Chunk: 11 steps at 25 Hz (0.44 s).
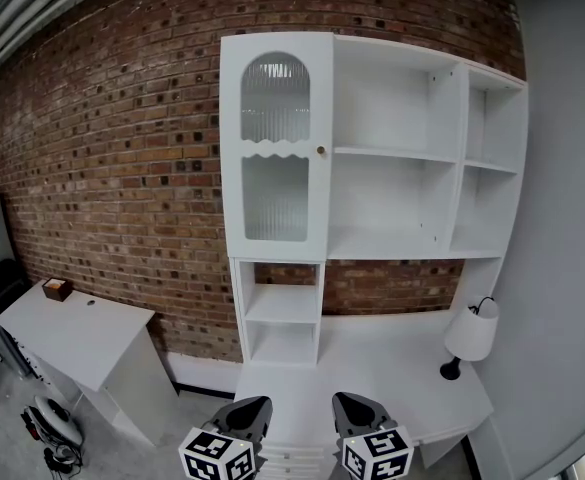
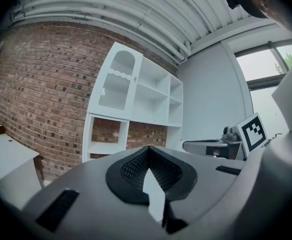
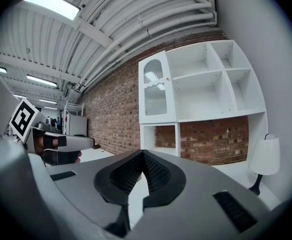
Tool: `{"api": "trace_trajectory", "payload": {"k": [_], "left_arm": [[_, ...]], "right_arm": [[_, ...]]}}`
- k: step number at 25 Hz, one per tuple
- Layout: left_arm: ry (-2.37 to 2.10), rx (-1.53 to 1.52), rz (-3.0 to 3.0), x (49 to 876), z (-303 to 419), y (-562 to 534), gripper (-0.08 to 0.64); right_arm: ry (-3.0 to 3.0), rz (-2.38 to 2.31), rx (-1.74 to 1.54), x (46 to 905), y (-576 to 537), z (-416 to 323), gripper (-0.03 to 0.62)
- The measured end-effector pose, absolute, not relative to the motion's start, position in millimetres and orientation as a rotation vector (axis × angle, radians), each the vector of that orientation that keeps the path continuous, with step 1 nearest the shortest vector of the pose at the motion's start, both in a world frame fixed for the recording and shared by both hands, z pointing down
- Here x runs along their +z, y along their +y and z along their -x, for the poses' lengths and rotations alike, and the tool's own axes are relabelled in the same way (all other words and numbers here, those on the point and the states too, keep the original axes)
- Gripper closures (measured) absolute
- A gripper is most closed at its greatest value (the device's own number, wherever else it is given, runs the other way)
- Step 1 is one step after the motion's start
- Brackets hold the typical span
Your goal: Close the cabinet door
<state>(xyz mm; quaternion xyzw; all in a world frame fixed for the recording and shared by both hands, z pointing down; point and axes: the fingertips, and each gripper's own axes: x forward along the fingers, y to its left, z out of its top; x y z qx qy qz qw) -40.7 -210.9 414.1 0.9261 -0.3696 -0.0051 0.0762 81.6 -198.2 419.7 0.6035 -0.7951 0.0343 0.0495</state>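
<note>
The white cabinet point(image 1: 372, 148) stands on a desk against the brick wall. Its door point(image 1: 275, 148), with ribbed glass panes and a small brass knob point(image 1: 320, 150), covers the upper left column and lies flat against the cabinet front. In the right gripper view the door point(image 3: 156, 89) also looks flush. My left gripper point(image 1: 250, 405) and right gripper point(image 1: 355, 400) sit side by side at the bottom of the head view, well short of the cabinet. Both point at it, with the jaw tips of each meeting and nothing held. The left gripper point(image 2: 146, 149) and the right gripper point(image 3: 143, 153) each show closed pads.
A white desk point(image 1: 392, 368) carries the cabinet, with a white lamp point(image 1: 470, 336) on its right side. To the left stands a white table point(image 1: 82, 333) with a small brown box point(image 1: 57, 288). Gear lies on the floor point(image 1: 52, 423). A grey wall closes the right side.
</note>
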Motion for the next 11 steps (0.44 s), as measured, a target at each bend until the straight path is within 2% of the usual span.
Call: {"api": "trace_trajectory", "payload": {"k": [11], "left_arm": [[-1.105, -0.018, -2.781, 413.2, 36.4, -207.0, 0.554]], "right_arm": [[-2.424, -1.838, 0.101, 418.7, -194.3, -83.1, 0.566]]}}
